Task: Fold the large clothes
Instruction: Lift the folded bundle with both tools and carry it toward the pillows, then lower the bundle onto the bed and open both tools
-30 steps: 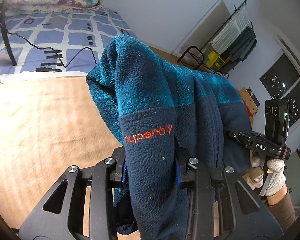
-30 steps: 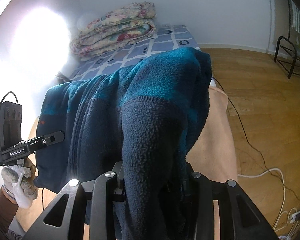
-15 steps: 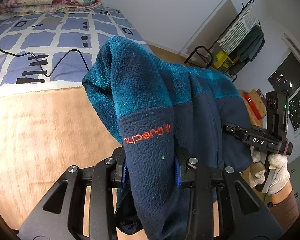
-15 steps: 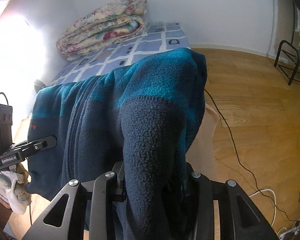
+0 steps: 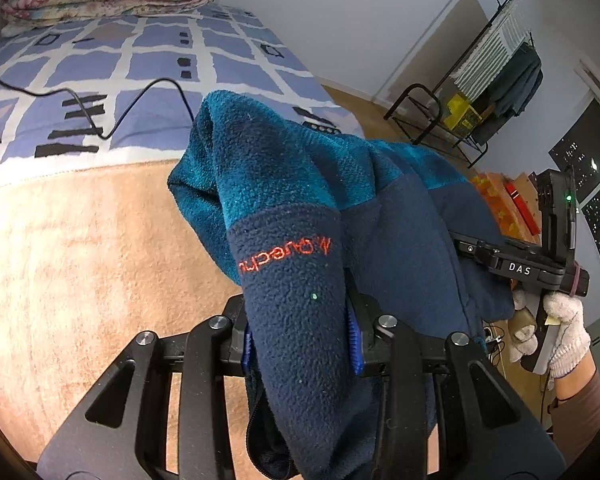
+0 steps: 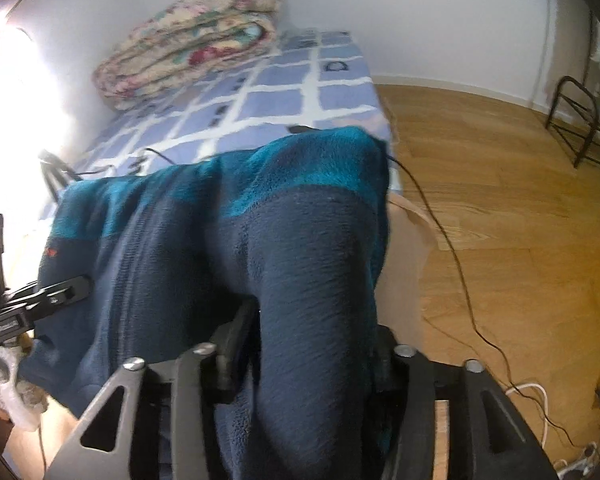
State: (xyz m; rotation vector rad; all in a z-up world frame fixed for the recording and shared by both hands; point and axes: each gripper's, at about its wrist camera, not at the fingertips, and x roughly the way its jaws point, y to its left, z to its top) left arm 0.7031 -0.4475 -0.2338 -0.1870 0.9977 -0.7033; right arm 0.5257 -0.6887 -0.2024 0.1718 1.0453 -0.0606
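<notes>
A teal and navy fleece jacket point(image 5: 300, 208) hangs above the tan blanket point(image 5: 80, 260), clenched between the left gripper point(image 5: 300, 332) pads, while the right gripper point(image 6: 308, 360) jaws have just been opening, fleece between them; a black cable point(image 5: 140, 96) crosses the chequered bedspread point(image 5: 160, 64) beyond.

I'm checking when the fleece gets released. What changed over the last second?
The right tool has just been opening: its fingers now stand wider, with the fleece jacket draped loosely between them. Both hands carried the jacket lower, towards the tan blanket. The left tool stays clamped on the logo end of the jacket.
</notes>
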